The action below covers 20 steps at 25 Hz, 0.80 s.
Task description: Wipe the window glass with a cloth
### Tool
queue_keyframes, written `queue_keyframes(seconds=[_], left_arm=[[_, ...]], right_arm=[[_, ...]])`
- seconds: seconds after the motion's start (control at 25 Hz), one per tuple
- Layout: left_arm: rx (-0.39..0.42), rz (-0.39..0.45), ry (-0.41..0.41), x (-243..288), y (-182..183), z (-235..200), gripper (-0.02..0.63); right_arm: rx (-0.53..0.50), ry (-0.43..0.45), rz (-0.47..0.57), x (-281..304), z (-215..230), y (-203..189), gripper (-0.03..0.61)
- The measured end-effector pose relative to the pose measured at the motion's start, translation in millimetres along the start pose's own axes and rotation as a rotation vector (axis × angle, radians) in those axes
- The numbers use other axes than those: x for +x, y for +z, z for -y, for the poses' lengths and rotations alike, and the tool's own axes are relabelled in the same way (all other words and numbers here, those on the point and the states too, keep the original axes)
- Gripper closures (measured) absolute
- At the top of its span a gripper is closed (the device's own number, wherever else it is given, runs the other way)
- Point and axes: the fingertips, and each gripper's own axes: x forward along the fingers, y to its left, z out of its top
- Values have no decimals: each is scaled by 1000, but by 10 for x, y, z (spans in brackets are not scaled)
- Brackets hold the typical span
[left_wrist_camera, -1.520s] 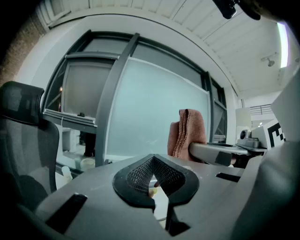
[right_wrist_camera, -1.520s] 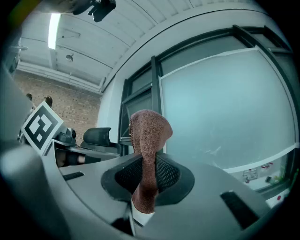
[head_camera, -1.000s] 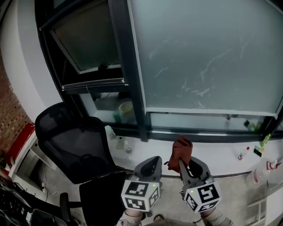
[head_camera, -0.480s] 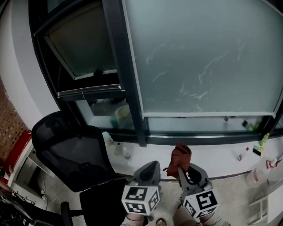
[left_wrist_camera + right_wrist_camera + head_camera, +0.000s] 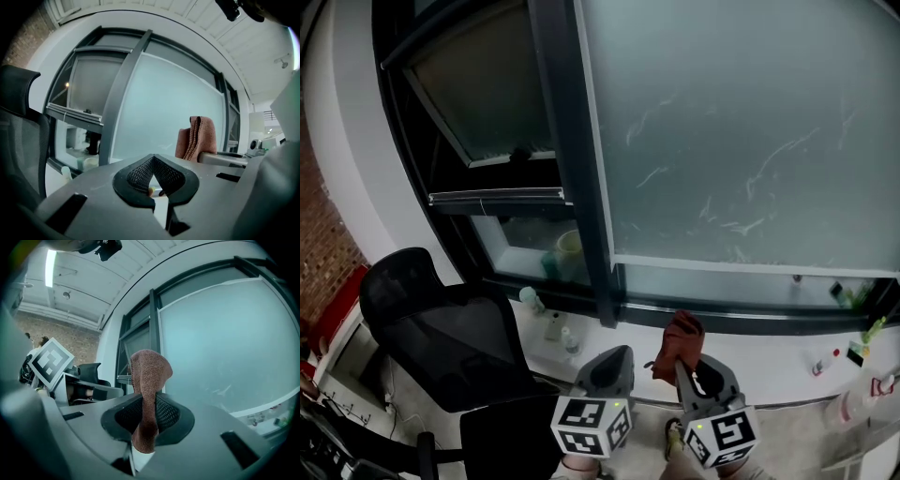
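Jaws of the right gripper (image 5: 149,417) pinch a folded rust-brown cloth (image 5: 149,369), whose free half stands up above them. The left gripper (image 5: 156,174), just beside, has its jaws pressed together on nothing. The window glass (image 5: 741,141) lies ahead of and above both pairs of jaws, well apart from the cloth. To wipe well, I judge the free fold should press flat on the pane and travel in overlapping passes. The glass looks frosted grey-green, with thin pale streaks (image 5: 783,155).
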Motion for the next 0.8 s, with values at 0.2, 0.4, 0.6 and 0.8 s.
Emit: queue_keyframes(seconds=[0.2, 0.4, 0.6, 0.8], left_arm=[[12, 12, 12, 636, 143, -92, 609], [24, 27, 32, 1290, 292, -198, 611], [36, 33, 51, 1884, 510, -248, 609], [52, 62, 73, 2383, 800, -320, 609]], right_arm=[[-8, 4, 9, 479, 526, 41, 530], [-34, 29, 26, 958, 1003, 102, 531], [-78, 62, 46, 1388, 1461, 232, 531], [-100, 93, 59, 1792, 1847, 384, 531]])
